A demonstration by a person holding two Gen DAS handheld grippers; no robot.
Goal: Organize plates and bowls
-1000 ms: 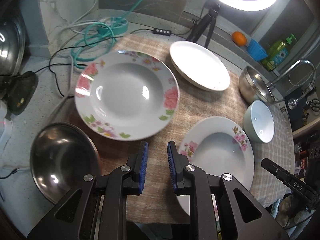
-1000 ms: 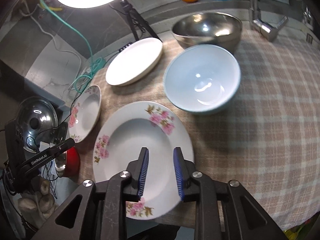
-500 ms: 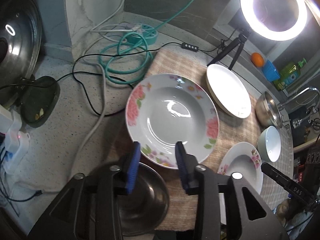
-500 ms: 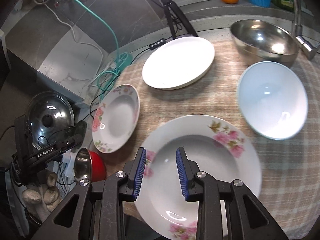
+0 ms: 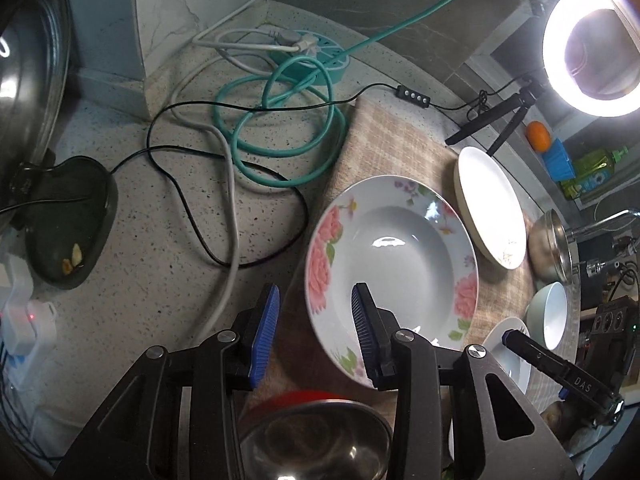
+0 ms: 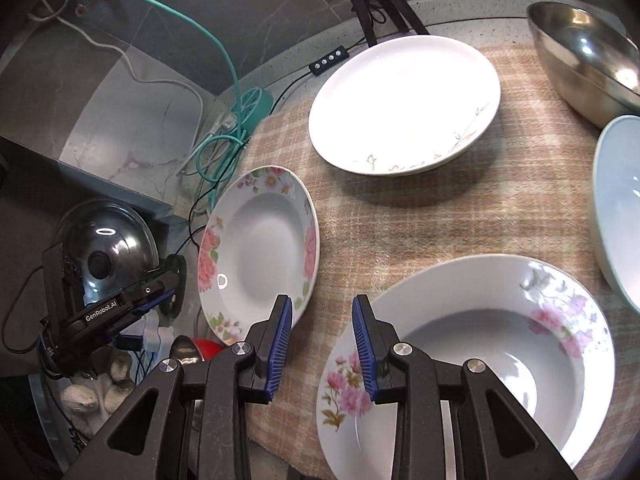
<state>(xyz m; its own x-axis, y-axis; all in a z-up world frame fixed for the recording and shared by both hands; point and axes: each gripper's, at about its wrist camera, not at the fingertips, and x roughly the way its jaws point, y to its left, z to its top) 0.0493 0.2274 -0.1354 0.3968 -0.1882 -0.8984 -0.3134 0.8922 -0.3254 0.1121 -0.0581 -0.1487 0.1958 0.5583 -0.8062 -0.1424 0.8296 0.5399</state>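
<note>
1. Down at the bottom centre of the left wrist view, the left gripper [image 5: 314,330] has its blue pads spread, having just been opening, with nothing between them; the near-left rim of the rose plate [image 5: 390,256] lies under its right pad.
2. That rose plate sits on the checked cloth [image 5: 384,148] at centre right, and the steel bowl [image 5: 316,440] with a red rim shows at the bottom edge below the jaws.
3. Further up on the right lie the white plate [image 5: 490,204], a second steel bowl [image 5: 550,246] and the pale bowl [image 5: 550,314], one after another down the right side.
4. On the bare counter at upper centre, a teal cable [image 5: 280,128] is coiled, and a ring light [image 5: 596,44] glows at upper right.
5. Across in the right wrist view, the right gripper [image 6: 322,340] is parted at the bottom centre, pinching nothing, over bare cloth.
6. Its right pad overlaps the left rim of the pink-flowered plate [image 6: 468,360] at lower right; whether it touches I cannot tell.
7. Meanwhile the rose plate [image 6: 256,252] lies just left of the jaws, and the white plate [image 6: 404,104] fills the upper centre.
</note>
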